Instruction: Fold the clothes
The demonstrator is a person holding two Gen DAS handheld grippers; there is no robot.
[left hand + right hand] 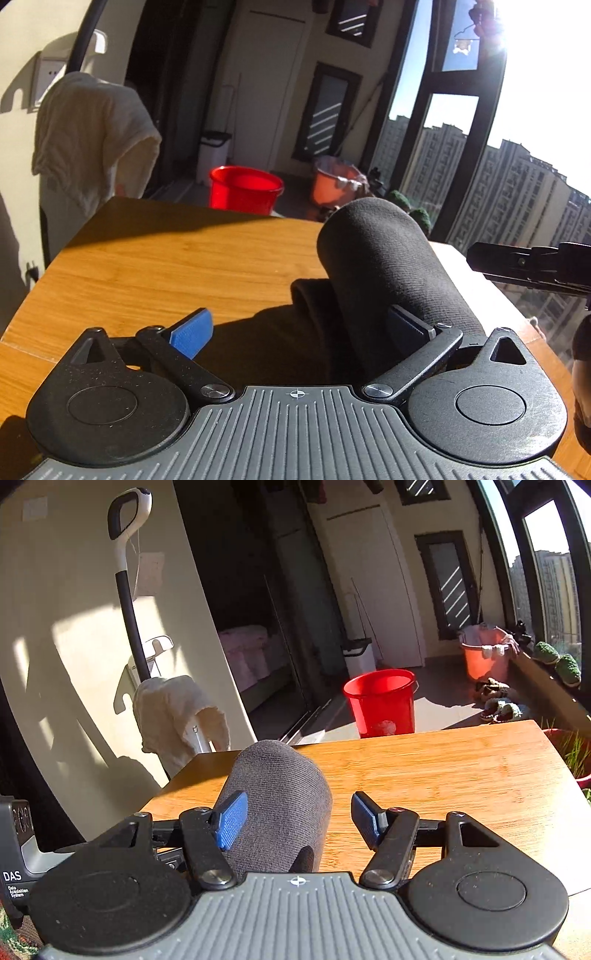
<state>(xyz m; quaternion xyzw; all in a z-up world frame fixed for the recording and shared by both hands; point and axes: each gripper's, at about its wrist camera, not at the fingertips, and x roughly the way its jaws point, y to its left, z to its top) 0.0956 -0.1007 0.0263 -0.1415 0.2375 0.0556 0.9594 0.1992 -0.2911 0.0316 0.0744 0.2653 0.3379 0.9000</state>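
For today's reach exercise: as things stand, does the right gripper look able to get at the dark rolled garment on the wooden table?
Probably yes. The right gripper is open, and the dark rolled garment already lies between its fingers, against the left one, with nothing in the way.

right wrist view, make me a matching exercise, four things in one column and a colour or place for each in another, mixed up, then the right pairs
Things:
1. bucket
2. rolled garment
3. cloth
4. basin

Descriptions:
A. dark grey, on the wooden table
B. red, on the floor behind the table
C. orange-pink, by the window
D. cream, draped over the upright cleaner

Pairs: 1-B, 2-A, 3-D, 4-C
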